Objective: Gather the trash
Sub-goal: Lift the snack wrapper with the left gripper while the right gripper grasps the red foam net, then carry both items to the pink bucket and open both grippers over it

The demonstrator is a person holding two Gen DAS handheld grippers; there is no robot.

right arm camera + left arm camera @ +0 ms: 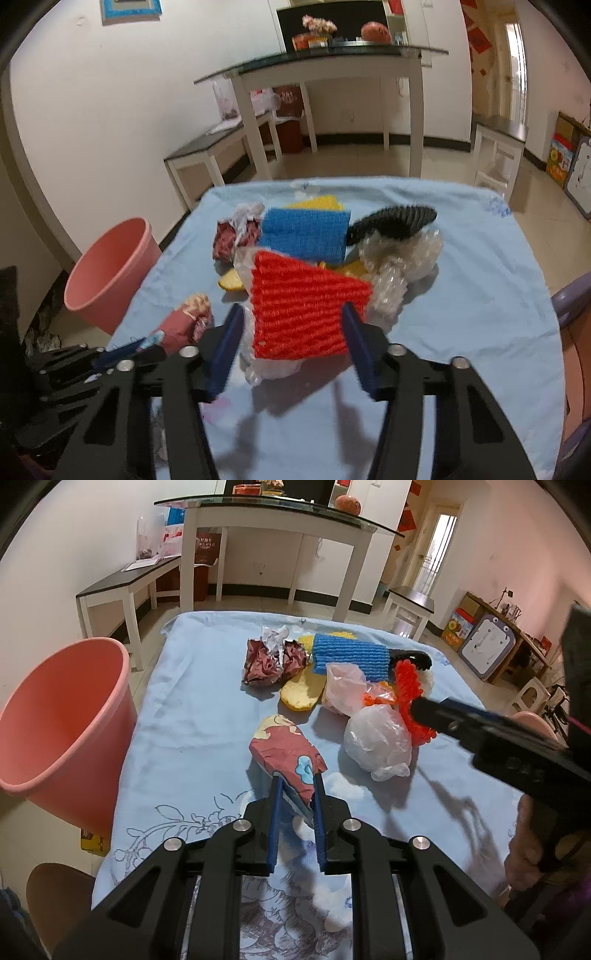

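My left gripper is shut on a folded red floral wrapper, held just above the blue tablecloth. The same wrapper shows at the lower left in the right wrist view. My right gripper is open with its jaws on either side of a red knitted cloth lying on a clear plastic bag. In the left wrist view that gripper reaches in from the right at the red cloth. The pink bin stands left of the table, also seen in the right wrist view.
The pile holds crumpled dark red paper, a blue knitted cloth, yellow sponges, a black brush, bubble wrap and a knotted white bag. A glass-top table and benches stand behind.
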